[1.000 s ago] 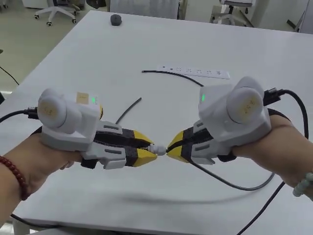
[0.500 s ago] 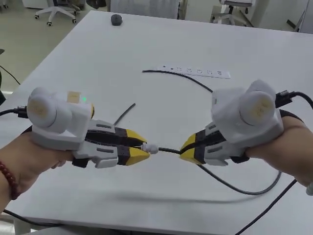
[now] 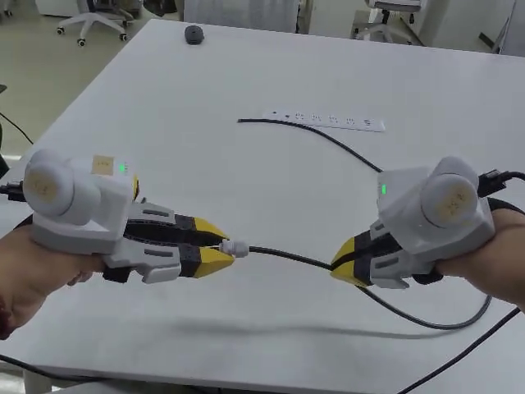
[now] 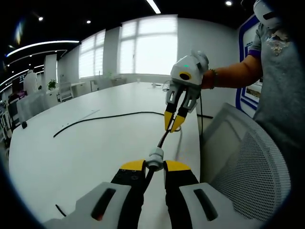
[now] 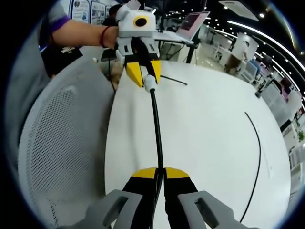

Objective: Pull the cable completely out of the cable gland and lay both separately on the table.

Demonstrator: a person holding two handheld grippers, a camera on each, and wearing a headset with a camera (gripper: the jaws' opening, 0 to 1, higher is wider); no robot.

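Left claw (image 3: 223,246) clamped on cable gland (image 3: 238,246), right claw (image 3: 336,266) pinching cable (image 3: 283,254) well apart from gland, cable apparently entering it.

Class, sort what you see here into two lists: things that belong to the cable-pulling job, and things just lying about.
Job: cable gland, cable, left gripper shut on the gland, right gripper shut on the cable, table.

Lying about: power strip, small dark object at the table's far edge, office chairs beyond.

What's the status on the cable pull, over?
Left gripper shut on cable gland, right gripper shut on cable. Cable runs between them, not yet out of gland. Power strip lies far back, not in the way.
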